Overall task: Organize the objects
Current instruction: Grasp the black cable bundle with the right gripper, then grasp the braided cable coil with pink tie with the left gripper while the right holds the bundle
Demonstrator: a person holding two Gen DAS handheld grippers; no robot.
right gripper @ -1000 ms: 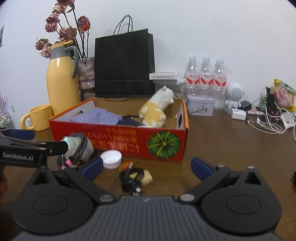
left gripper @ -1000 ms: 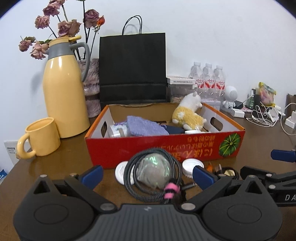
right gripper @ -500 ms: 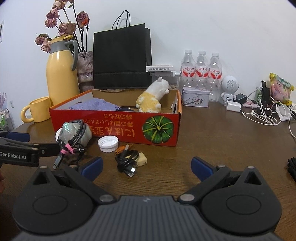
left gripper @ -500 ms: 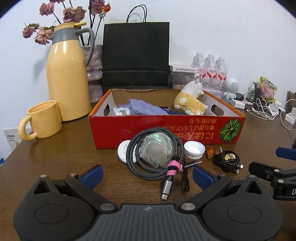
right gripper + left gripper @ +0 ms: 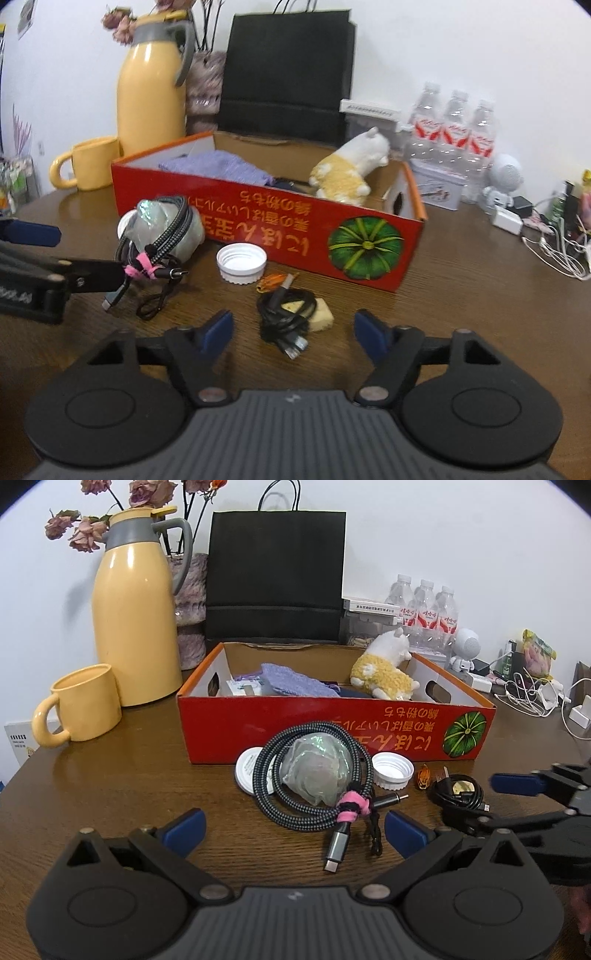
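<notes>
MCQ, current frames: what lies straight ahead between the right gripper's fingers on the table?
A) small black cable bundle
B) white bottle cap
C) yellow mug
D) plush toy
A. In the right wrist view the small black cable bundle lies on the table just ahead of the open right gripper, in line with the gap between its fingers; the white bottle cap sits further off, to the left.

A red box (image 5: 332, 720) carries orange script and a green striped pumpkin picture; inside lie a lilac cloth (image 5: 291, 683) and a white and yellow plush toy (image 5: 384, 668). The braided cable (image 5: 306, 771) is black and grey with a pink tie. The jug (image 5: 133, 605) is yellow with a grey collar, the mug (image 5: 85, 705) yellow, the bag (image 5: 275, 576) black, the table (image 5: 129, 775) dark brown
</notes>
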